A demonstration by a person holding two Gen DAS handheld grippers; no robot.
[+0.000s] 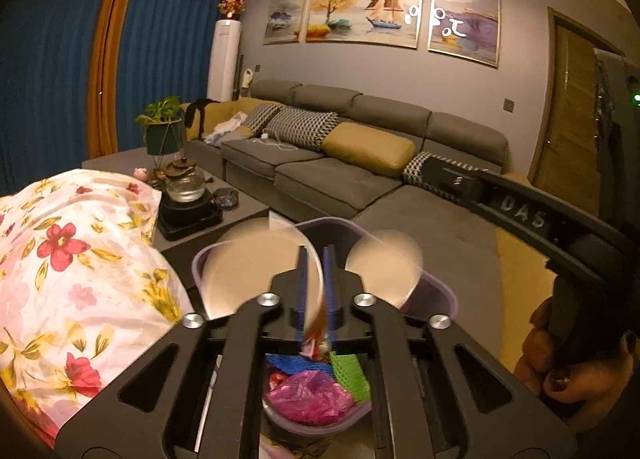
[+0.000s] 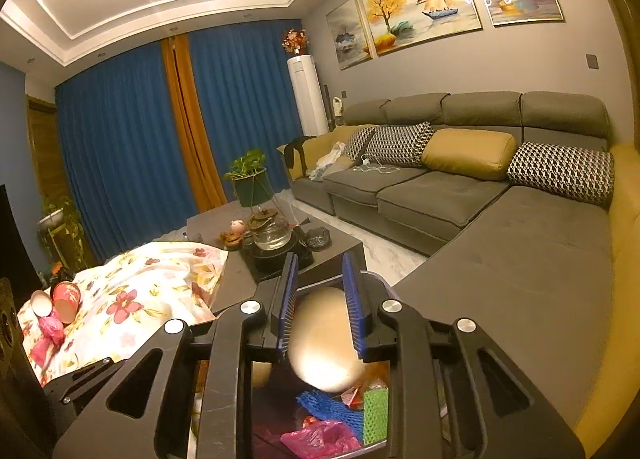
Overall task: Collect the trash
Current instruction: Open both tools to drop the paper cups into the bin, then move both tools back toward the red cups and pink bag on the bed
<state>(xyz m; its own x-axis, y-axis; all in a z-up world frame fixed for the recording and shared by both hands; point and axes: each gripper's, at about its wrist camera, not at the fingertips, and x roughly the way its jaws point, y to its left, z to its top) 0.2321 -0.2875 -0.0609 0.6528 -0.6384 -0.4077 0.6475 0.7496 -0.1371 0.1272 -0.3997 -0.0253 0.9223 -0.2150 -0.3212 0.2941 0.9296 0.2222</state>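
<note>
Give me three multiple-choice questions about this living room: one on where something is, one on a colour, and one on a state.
1. Where does the glass teapot stand?
A. On the sofa
B. On the coffee table
C. On the floor

2. What colour is the crumpled plastic bag in the bin?
A. White
B. Black
C. Pink

3. How are the red paper cups on the floral cloth?
A. Lying on their sides
B. Upright in a row
C. Stacked upside down

Answers:
1. B, the glass teapot sits on a black base on the coffee table.
2. C, the plastic bag inside the bin is bright pink.
3. A, the paper cups lie tipped over on the floral cloth, with their open mouths showing.
</note>
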